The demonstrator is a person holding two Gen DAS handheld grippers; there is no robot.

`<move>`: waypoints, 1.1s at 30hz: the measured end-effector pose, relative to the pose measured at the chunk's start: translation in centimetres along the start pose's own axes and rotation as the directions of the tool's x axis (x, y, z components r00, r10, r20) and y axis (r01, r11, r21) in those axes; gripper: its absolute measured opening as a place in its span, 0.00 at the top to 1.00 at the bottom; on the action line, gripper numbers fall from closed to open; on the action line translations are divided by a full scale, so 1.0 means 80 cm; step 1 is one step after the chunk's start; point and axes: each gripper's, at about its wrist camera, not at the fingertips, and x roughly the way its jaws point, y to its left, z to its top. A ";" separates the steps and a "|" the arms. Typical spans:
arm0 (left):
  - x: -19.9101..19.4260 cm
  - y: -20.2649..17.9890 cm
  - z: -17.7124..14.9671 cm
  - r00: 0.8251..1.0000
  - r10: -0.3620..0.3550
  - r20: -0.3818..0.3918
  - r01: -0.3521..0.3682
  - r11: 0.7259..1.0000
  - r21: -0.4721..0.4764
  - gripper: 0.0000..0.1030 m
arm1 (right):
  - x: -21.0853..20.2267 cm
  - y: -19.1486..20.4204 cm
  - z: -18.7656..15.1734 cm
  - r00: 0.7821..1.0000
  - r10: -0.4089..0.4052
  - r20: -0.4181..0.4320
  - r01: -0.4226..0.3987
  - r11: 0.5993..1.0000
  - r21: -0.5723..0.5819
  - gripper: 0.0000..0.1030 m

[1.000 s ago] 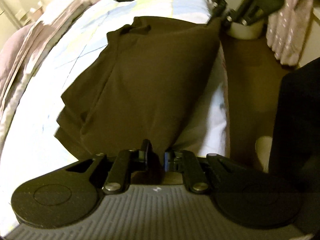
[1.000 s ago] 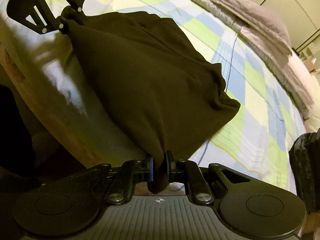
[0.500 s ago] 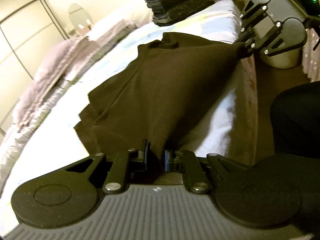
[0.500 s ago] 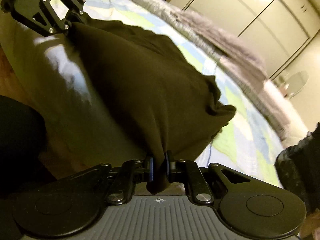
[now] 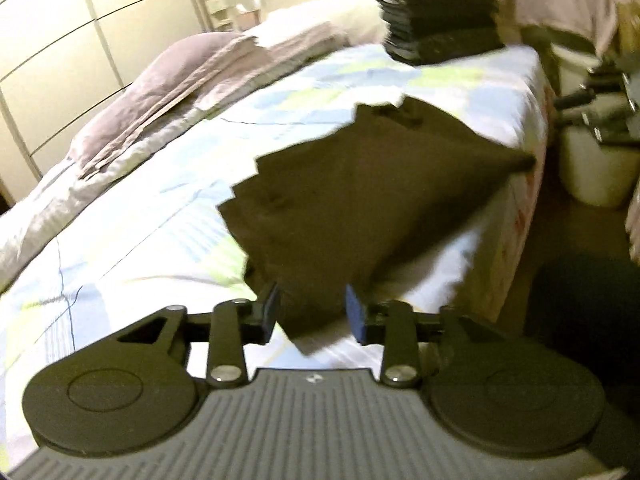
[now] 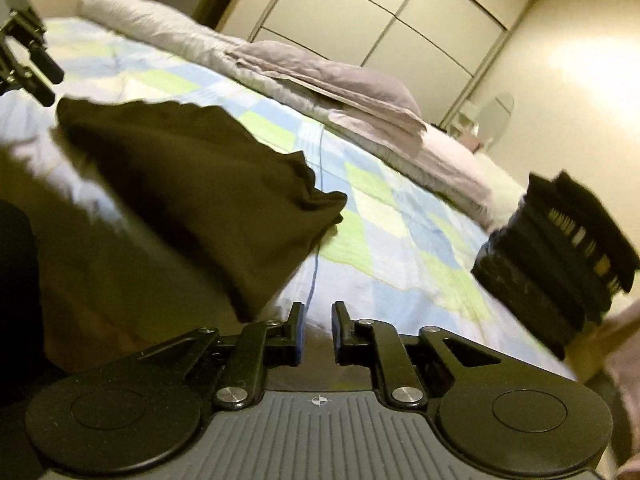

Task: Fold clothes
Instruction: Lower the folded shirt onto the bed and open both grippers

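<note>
Left tongs [image 5: 312, 314]: your jaws have just been opening and stand apart. A corner of the brown garment [image 5: 360, 200] lies between them, but the pads no longer press on it.

Right tongs [image 6: 318, 330]: your jaws have just been opening too. Nothing sits between them; the garment's near corner lies just to their left, free.

Garment: on the bed [image 5: 140, 248], along the near edge, one point hanging a little over the side. It lies in a flat, roughly folded shape with some bunching at the far edge. Both views are motion-blurred, so the number of layers can't be read.

Progress, as a judgement: you appear to have one fold laid down and let go. Left to do: probably another fold or two to bring it to the size of the stack, some smoothing, then the transfer onto the stack [image 5: 438, 12] of dark folded clothes at the bed's far corner. That stack suggests several items are already finished.

Surroundings: grey bedding [image 6: 320, 76] bunched along the far side of the bed; a white bin [image 5: 596, 172] on the floor beyond the bed corner; wardrobe doors [image 6: 380, 12] behind.

Obstructions: none on the bed between garment and stack. Watch the overhanging point; it could slide off.
</note>
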 end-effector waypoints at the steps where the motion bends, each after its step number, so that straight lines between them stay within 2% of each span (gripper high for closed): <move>1: 0.003 0.009 0.005 1.000 -0.006 0.003 0.006 1.000 -0.024 0.67 | 0.001 -0.006 0.004 1.000 0.006 0.006 -0.006 1.000 0.026 0.41; 2: 0.007 0.019 0.011 1.000 -0.013 0.005 0.013 0.999 -0.049 0.66 | 0.001 -0.011 0.008 1.000 0.017 0.015 -0.017 0.999 0.052 0.34; 3: 0.016 0.029 0.017 1.000 -0.021 0.003 0.022 0.997 -0.074 0.66 | 0.002 -0.016 0.015 0.999 0.035 0.029 -0.037 0.996 0.077 0.34; 9: 0.093 0.082 0.062 0.995 -0.099 0.005 0.098 0.969 -0.226 0.64 | 0.029 -0.047 0.060 0.987 0.155 0.040 -0.160 0.956 0.247 0.34; 13: 0.153 0.102 0.082 0.988 -0.152 -0.013 0.143 0.953 -0.267 0.64 | 0.069 -0.082 0.091 0.970 0.240 0.036 -0.237 0.907 0.349 0.34; 18: 0.218 0.118 0.097 0.984 -0.178 -0.032 0.162 0.946 -0.282 0.64 | 0.139 -0.102 0.123 0.955 0.297 0.013 -0.283 0.894 0.349 0.34; 23: 0.269 0.143 0.106 0.967 -0.253 -0.022 0.227 0.901 -0.369 0.66 | 0.196 -0.102 0.126 0.942 0.334 -0.016 -0.311 0.892 0.327 0.34; 24: 0.278 0.147 0.107 0.963 -0.269 -0.020 0.240 0.891 -0.385 0.71 | 0.206 -0.101 0.125 0.938 0.346 -0.023 -0.320 0.889 0.327 0.34; 25: 0.283 0.150 0.108 0.957 -0.289 -0.020 0.258 0.882 -0.393 0.91 | 0.217 -0.101 0.125 0.932 0.362 -0.028 -0.333 0.885 0.326 0.34; 26: 0.283 0.151 0.108 0.952 -0.305 -0.015 0.275 0.877 -0.394 1.00 | 0.227 -0.101 0.124 0.927 0.374 -0.032 -0.344 0.880 0.326 0.34; 27: 0.277 0.153 0.108 0.956 -0.293 -0.001 0.269 0.879 -0.394 1.00 | 0.235 -0.101 0.122 0.921 0.389 -0.038 -0.356 0.875 0.329 0.35; 28: 0.271 0.156 0.108 0.959 -0.282 0.013 0.264 0.881 -0.393 1.00 | 0.245 -0.101 0.121 0.911 0.409 -0.050 -0.371 0.867 0.333 0.60; 29: 0.266 0.158 0.107 0.963 -0.269 0.025 0.256 0.883 -0.393 1.00 | 0.252 -0.101 0.120 0.902 0.428 -0.057 -0.387 0.859 0.334 0.79; 30: 0.261 0.160 0.104 0.967 -0.251 0.032 0.243 0.886 -0.395 1.00 | 0.255 -0.101 0.119 0.893 0.446 -0.060 -0.404 0.853 0.331 0.92; 31: 0.257 0.162 0.101 0.971 -0.236 0.036 0.231 0.888 -0.397 1.00 | 0.256 -0.102 0.119 0.889 0.455 -0.061 -0.414 0.852 0.321 0.93; 33: 0.265 0.161 0.095 0.972 -0.235 0.011 0.220 0.890 -0.399 1.00 | 0.259 -0.106 0.115 0.894 0.443 -0.064 -0.402 0.859 0.318 0.93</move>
